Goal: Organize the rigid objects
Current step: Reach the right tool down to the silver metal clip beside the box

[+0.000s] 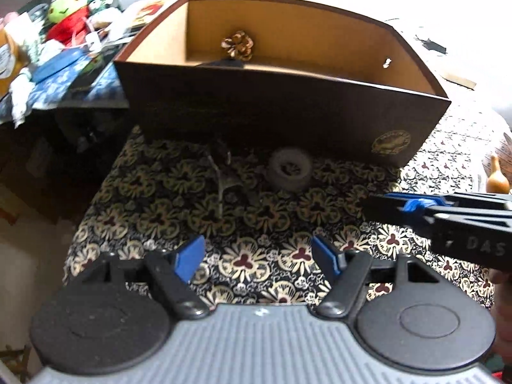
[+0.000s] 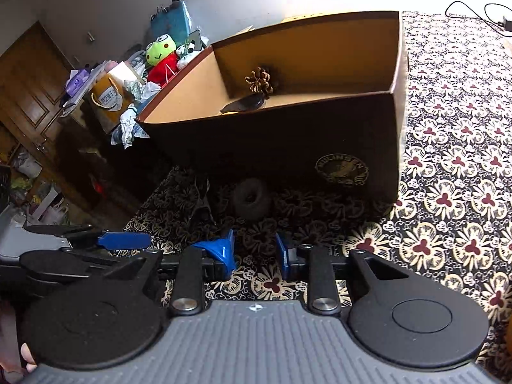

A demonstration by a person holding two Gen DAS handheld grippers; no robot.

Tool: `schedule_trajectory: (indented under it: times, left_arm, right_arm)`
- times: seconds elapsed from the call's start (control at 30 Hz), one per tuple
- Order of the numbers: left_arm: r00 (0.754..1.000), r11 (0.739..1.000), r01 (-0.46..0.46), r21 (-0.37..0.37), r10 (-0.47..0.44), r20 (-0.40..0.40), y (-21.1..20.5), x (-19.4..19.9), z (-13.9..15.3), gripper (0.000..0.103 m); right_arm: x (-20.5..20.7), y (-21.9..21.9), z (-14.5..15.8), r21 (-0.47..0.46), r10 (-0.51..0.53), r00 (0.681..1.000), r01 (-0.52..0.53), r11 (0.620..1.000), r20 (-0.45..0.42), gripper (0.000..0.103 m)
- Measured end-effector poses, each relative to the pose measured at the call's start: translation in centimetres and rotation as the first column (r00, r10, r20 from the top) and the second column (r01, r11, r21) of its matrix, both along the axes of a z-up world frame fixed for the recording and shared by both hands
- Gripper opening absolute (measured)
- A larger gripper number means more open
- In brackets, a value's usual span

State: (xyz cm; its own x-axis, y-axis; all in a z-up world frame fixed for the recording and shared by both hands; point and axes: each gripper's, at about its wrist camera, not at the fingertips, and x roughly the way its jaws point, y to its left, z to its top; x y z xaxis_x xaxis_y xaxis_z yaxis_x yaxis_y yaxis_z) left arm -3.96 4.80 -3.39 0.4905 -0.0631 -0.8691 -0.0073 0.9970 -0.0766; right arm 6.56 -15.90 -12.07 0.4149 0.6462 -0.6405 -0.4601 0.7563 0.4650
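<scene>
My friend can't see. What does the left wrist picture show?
A big brown box sits open on a flowery tablecloth, with a pine cone inside. A roll of tape lies in front. The left gripper is open and empty.

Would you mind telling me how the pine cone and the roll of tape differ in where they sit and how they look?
The pine cone lies inside the brown box, against its far wall; the roll of tape lies outside, on the patterned cloth by the box's near wall.
The pine cone is brown and scaly; the roll of tape is a pale, smooth ring with a hole.
The pine cone is well lit; the roll of tape sits in shadow.
Neither is held by any fingers.
</scene>
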Motion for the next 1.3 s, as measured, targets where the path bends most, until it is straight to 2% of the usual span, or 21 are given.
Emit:
schedule_trajectory:
  times: [0.17, 0.47, 0.63, 0.73, 0.83, 1.07, 1.1, 1.13, 1.17, 1.3]
  left_arm:
    - [0.999, 0.999, 0.041, -0.013, -0.041, 0.008, 1.1, 1.0, -0.2, 0.070]
    - [0.998, 0.997, 0.068, -0.028, -0.068, -0.005, 4.0, 3.0, -1.1, 0.055]
    - [0.995, 0.993, 0.098, -0.062, -0.098, 0.008, 5.0, 3.3, -1.3, 0.054]
    - [0.992, 0.991, 0.122, -0.049, -0.121, 0.026, 4.9, 3.6, -1.6, 0.054]
    - [0.989, 0.988, 0.144, -0.054, -0.142, 0.025, 5.0, 4.1, -2.2, 0.049]
    - [0.981, 0.978, 0.191, -0.078, -0.190, 0.022, 5.3, 5.1, -3.2, 0.043]
    - [0.980, 0.977, 0.199, -0.077, -0.198, 0.019, 5.3, 5.3, -3.4, 0.040]
    - [0.978, 0.975, 0.208, -0.077, -0.207, 0.016, 5.2, 5.4, -3.5, 0.031]
    - [0.976, 0.973, 0.216, -0.076, -0.216, 0.013, 5.2, 5.5, -3.7, 0.027]
    - [0.968, 0.968, 0.249, -0.040, -0.248, 0.032, 5.0, 5.6, -3.9, 0.017]
  right_arm:
    - [0.5, 0.7, -0.1, -0.004, -0.028, 1.000, 0.028, 1.000, -0.013, 0.009]
    - [1.2, 2.7, 0.3, 0.021, -0.054, 0.998, 0.055, 0.998, -0.033, 0.009]
    - [1.9, 4.7, 0.2, 0.030, -0.035, 0.998, 0.037, 0.999, -0.059, 0.009]
    - [2.4, 5.9, 0.1, 0.026, -0.026, 0.998, 0.028, 0.999, -0.059, 0.010]
    - [3.1, 7.1, 0.2, 0.030, -0.001, 0.998, 0.003, 1.000, -0.066, 0.010]
    - [4.3, 9.7, -0.3, -0.007, 0.048, 0.996, -0.049, 0.999, -0.076, 0.014]
    - [4.3, 10.0, -0.4, -0.012, 0.054, 0.996, -0.055, 0.998, -0.077, 0.014]
    - [4.4, 10.3, -0.4, -0.019, 0.058, 0.996, -0.059, 0.998, -0.075, 0.014]
    - [4.4, 10.6, -0.5, -0.026, 0.063, 0.995, -0.065, 0.998, -0.072, 0.014]
    - [4.8, 11.6, -0.8, -0.052, 0.083, 0.994, -0.087, 0.995, -0.073, 0.014]
